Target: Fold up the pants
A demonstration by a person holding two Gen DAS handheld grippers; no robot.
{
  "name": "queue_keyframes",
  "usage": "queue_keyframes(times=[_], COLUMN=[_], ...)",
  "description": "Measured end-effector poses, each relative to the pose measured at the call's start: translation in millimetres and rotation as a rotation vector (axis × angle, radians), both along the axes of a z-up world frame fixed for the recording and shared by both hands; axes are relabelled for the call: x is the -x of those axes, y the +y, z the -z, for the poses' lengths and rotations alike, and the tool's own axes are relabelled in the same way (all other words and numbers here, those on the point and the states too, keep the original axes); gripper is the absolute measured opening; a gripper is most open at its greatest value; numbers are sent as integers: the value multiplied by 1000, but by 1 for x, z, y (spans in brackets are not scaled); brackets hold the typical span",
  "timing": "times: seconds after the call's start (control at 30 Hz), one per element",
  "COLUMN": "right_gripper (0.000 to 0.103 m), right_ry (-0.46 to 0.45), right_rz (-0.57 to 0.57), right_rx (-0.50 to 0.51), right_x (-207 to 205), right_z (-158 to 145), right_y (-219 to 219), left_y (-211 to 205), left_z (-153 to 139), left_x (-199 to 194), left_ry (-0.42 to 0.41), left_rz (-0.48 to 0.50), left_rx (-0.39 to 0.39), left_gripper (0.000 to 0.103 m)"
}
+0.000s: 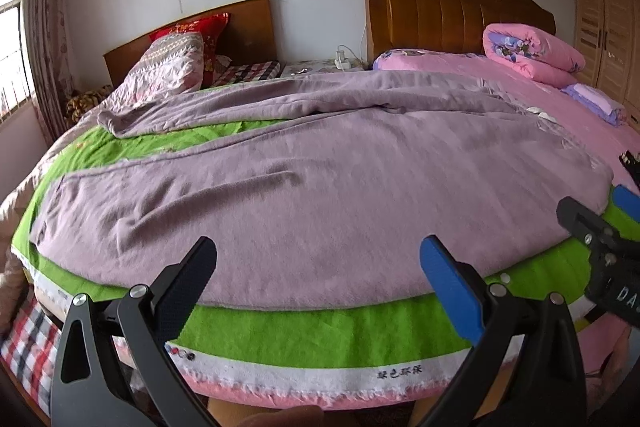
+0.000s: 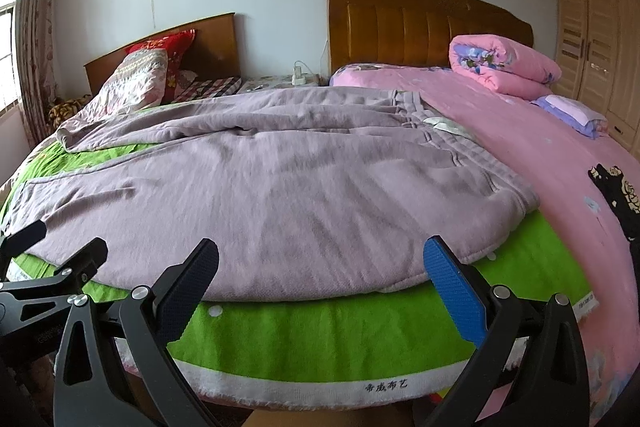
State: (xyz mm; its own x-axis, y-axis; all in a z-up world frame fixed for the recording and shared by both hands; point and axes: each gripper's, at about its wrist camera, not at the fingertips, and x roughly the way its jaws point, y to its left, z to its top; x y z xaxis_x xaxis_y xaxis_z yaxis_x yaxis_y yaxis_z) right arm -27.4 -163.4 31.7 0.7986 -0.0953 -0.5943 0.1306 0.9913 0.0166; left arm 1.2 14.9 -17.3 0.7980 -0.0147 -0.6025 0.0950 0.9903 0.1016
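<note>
The mauve knit cotton pants [image 1: 320,187] are spread flat on the green cloth [image 1: 320,331] covering the bed, long axis running left-right, waistband toward the right tool [image 2: 320,267]. Both the right and left tool [image 1: 318,267] are held spread and empty just short of the near hem.

The left gripper [image 1: 318,259] has two black arms of plastic, each with a long triangular opening. Round silver screws sit at the joints. Its finger at 7 o'clock carries a dark, dotted pad [image 1: 188,287], and the finger at 5 o'clock carries a bright blue pad [image 1: 450,287]. The right gripper [image 2: 320,259] is built the same, with one dark pad [image 2: 188,287] and one blue textured pad [image 2: 454,291]. In the left wrist view its body at 3 o'clock bears white letters "DA".
</note>
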Motion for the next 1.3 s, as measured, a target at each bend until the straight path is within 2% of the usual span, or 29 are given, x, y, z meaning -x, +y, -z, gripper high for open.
queue_keyframes(times=[0.13, 0.2, 0.27, 0.33, 0.4, 0.47, 0.5, 0.57, 0.6, 0.67, 0.77, 0.9, 1.0, 1.07, 1.17, 1.2, 1.27, 1.3], right_gripper=[99, 99, 99, 99, 99, 99, 99, 99, 99, 99, 99, 99, 99, 99, 96, 91, 85, 69], right_ry=[6, 40, 84, 109, 113, 88, 66, 29, -17, -12, 159, 271, 344, 379, 460, 503, 518, 516], right_rz=[-49, -100, -141, -165, -184, -197, -251, -273, -321, -382, -426, -488, -560, -594, -650, -674, -707, -734], right_rx=[-28, -89, -168, -241, -319, -374, -379, -321, -294, -278, -239, -101, -28, 21, 21, 12, -34, -40], right_x=[-14, -33, -55, -89, -121, -153, -182, -217, -241, -284, -366, -430, -473, -492, -523, -531, -527, -527], right_z=[-8, -15, -20, -32, -45, -58, -69, -77, -80, -75, -44, -10, 18, 30, 51, 58, 58, 56], right_y=[-10, -21, -35, -57, -79, -103, -118, -136, -147, -163, -181, -183, -171, -165, -163, -163, -167, -170], left_y=[-1, 2, 8, 20, 26, 28, 28, 26, 24, 19, 11, 8, 5, 5, 6, 6, 4, 2], left_z=[-8, -19, -27, -32, -37, -49, -54, -62, -62, -55, -45, -22, -1, 6, 10, 12, 17, 20], left_x=[-12, -25, -48, -91, -130, -172, -189, -230, -260, -316, -378, -459, -494, -508, -525, -526, -531, -532], left_ry=[1, -3, 53, 220, 321, 333, 311, 274, 289, 355, 362, 360, 398, 411, 441, 456, 486, 505], left_rz=[24, 43, 76, 177, 247, 303, 327, 392, 440, 479, 523, 581, 643, 652, 698, 720, 760, 782], left_rx=[-87, -111, -90, 9, 67, 82, 79, 79, 84, 45, -36, -140, -177, -162, -105, -109, -113, -114], left_gripper=[102, 102, 102, 102, 102, 101, 101, 101, 101, 101, 101, 100, 95, 85, 83, 83, 83, 83])
